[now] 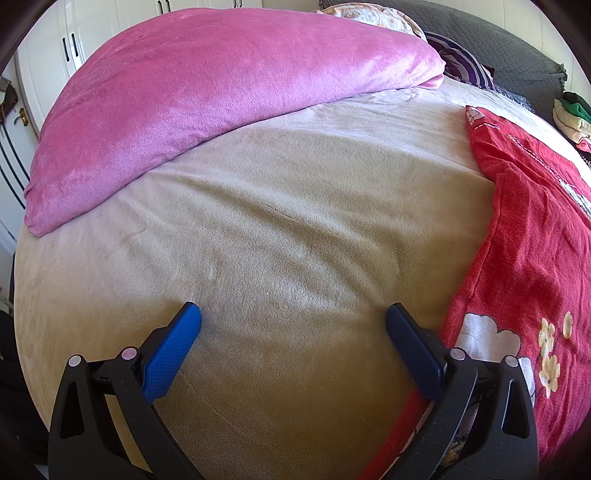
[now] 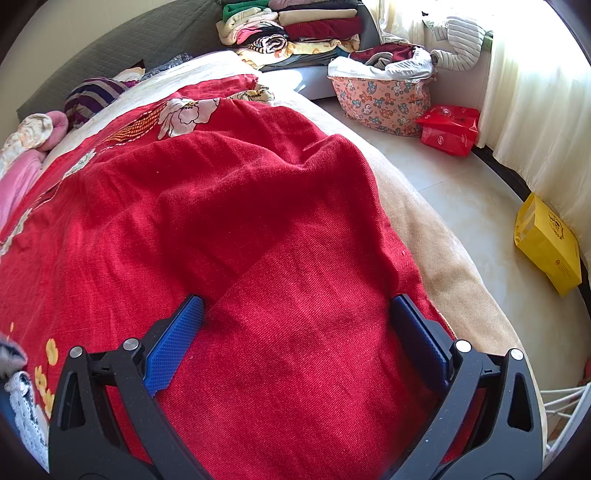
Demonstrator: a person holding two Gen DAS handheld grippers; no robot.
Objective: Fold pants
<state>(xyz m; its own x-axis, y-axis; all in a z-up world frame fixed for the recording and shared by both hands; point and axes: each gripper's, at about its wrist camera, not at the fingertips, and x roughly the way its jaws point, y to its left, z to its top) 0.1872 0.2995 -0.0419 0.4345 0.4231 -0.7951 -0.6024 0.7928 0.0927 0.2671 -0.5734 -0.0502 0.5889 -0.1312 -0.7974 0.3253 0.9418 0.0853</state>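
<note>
Red pants (image 2: pixel 236 221) with a floral print lie spread along the beige bed cover (image 1: pixel 277 221). In the left wrist view they (image 1: pixel 524 229) run down the right side. My left gripper (image 1: pixel 293 314) is open and empty, over bare bed cover just left of the pants' edge. My right gripper (image 2: pixel 297 306) is open and empty, directly over the plain red fabric, close to it. A white lace piece (image 2: pixel 26 413) shows at the lower left of the right wrist view.
A pink folded blanket (image 1: pixel 207 96) lies at the far left of the bed. Striped pillow (image 2: pixel 94 96) near the headboard. Stacked clothes (image 2: pixel 295 26), a patterned laundry bag (image 2: pixel 380 96), a red bag (image 2: pixel 448 129) and a yellow bag (image 2: pixel 546 247) on the floor to the right.
</note>
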